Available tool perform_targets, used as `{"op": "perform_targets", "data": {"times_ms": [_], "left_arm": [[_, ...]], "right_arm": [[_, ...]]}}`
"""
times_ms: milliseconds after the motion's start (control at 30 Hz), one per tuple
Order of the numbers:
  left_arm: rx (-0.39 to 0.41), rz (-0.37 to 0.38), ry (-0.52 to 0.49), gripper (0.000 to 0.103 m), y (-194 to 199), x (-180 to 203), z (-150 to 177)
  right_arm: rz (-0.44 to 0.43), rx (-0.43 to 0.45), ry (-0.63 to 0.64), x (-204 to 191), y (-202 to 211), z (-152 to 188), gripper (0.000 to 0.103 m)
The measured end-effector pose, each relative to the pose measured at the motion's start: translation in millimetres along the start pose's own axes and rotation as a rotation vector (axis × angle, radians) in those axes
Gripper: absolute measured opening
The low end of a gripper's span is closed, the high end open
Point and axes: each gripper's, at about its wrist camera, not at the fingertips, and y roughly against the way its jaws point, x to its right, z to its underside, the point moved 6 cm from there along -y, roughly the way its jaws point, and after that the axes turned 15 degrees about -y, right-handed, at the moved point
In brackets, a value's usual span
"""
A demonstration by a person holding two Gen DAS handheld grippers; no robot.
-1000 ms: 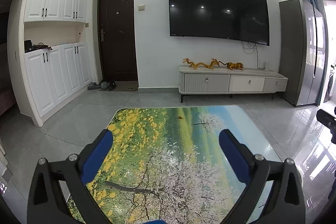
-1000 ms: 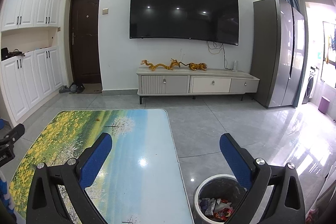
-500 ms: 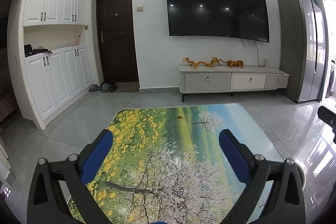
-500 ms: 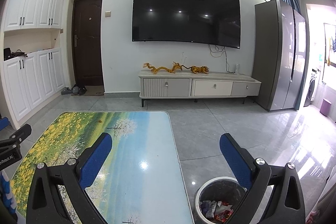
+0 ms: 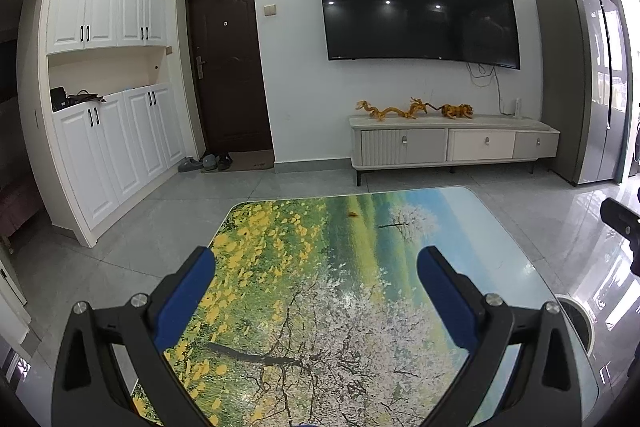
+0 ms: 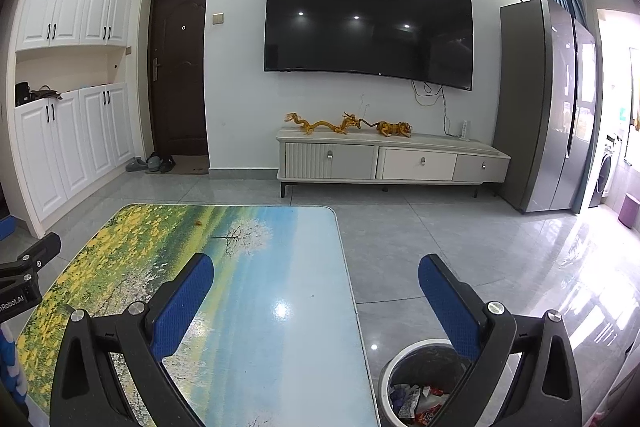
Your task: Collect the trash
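The trash bin sits on the floor just beside the right edge of the desk, and we can see crumpled wrappers already lying in its bottom. On the desk itself the only candidate for trash we can make out is one small brown scrap near the far end, on the green part of the printed landscape; the same speck shows in the right view, too small for us to tell what it is. Over the last second both views have slid a little: the cabinets and the TV stand sit slightly differently in frame, and more of the floor past the desk shows on the right, so we judge that we are drawing back and lifting rather than reaching. Nothing has been picked up in that time. That suggests to us that the task is nearly finished, with the scrap possibly left. Our left gripper hangs above the near half of the desk with its blue fingers spread wide and nothing between them; the scrap lies well ahead, roughly on the centre line. Our right gripper is likewise spread and empty, straddling the desk's right edge, and its right finger overlaps the bin's rim in the picture.
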Motion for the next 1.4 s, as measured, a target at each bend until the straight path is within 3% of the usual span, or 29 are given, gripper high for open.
{"op": "perform_targets", "data": {"times_ms": [1400], "left_arm": [[-0.015,0.008,0.008,0.102,-8.3,-4.9,13.7]], "right_arm": [[-0.017,-0.032,0.036,-17.1,-14.2,7.9,0.103]]}}
